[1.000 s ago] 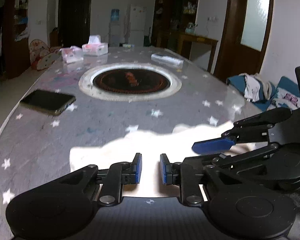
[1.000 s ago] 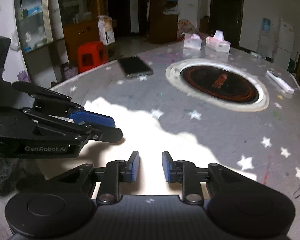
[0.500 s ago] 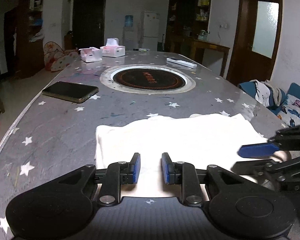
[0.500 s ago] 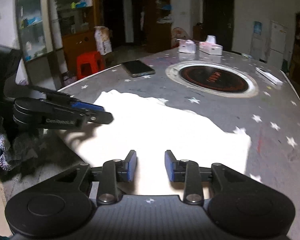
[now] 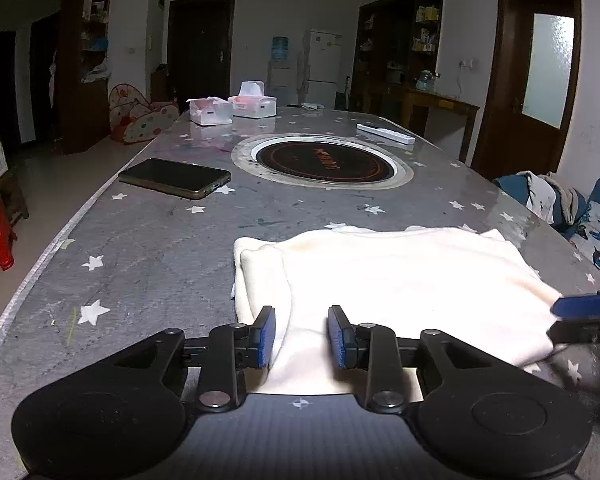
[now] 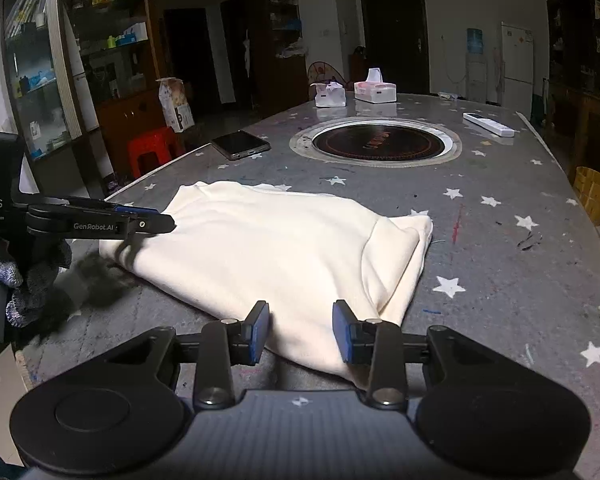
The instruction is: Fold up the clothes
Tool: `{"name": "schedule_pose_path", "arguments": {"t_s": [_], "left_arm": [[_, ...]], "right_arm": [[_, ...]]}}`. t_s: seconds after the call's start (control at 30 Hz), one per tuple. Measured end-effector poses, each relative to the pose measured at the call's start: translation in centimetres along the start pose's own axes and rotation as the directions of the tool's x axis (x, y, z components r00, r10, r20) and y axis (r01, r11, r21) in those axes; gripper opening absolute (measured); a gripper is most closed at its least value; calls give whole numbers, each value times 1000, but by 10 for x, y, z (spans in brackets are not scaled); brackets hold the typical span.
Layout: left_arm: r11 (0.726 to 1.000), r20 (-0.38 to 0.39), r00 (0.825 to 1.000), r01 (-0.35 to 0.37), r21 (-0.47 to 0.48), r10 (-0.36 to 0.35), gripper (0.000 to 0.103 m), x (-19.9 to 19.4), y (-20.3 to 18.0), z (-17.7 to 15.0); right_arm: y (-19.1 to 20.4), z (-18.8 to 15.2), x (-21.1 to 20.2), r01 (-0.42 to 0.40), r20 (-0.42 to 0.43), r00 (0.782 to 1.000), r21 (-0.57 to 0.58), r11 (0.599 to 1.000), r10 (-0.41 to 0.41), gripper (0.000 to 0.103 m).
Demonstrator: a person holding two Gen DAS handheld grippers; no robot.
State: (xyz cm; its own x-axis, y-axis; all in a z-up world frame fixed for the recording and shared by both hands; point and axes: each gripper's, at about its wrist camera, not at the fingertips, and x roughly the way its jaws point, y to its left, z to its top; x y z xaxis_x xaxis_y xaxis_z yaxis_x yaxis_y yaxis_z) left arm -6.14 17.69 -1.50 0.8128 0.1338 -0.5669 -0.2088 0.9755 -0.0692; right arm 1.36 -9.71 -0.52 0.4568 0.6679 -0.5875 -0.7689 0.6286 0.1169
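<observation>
Left gripper (image 5: pixel 301 335): black two-finger tongs with blue pads, being held low at the near edge of the table and angled downward. Its jaws are opening; the near hem of the cloth is lying between the pads, which are not being pressed on it. In the right wrist view its fingers are being shown from the side at the cloth's left edge, carried by a hand in a grey knitted glove (image 6: pixel 28 276).

Right gripper (image 6: pixel 301 333): same build, being held low over the near right part of the cloth and angled downward. Its jaws are opening as well; cloth is being framed between the pads without being pinched. In the left wrist view only its blue fingertip is being shown, at the far right edge of the picture.

Cream-coloured folded fabric garment (image 6: pixel 284 244): being left flat on the near end of the table, between the two grippers, with a folded band running along its right side.

Grey star-patterned table top (image 6: pixel 500 264): open surface is being offered right of the garment and beyond it, up to the round black inset hob with a pale ring (image 6: pixel 376 143) at mid-table.

Dark slab smartphone (image 5: pixel 175 178): being kept near the left table edge, well apart from the garment.

White tissue boxes (image 5: pixel 252 105) and a white remote control (image 6: pixel 488 124): being kept at the far end.
</observation>
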Motion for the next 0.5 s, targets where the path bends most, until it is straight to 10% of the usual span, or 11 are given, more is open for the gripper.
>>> {"name": "schedule_pose_path", "arguments": {"t_s": [0.5], "left_arm": [[998,-30,999,34,-47,-35,32,-9,3,-8]], "right_arm": [[-3,-7,8,19,-25,999,-43,999,-21,34]]}}
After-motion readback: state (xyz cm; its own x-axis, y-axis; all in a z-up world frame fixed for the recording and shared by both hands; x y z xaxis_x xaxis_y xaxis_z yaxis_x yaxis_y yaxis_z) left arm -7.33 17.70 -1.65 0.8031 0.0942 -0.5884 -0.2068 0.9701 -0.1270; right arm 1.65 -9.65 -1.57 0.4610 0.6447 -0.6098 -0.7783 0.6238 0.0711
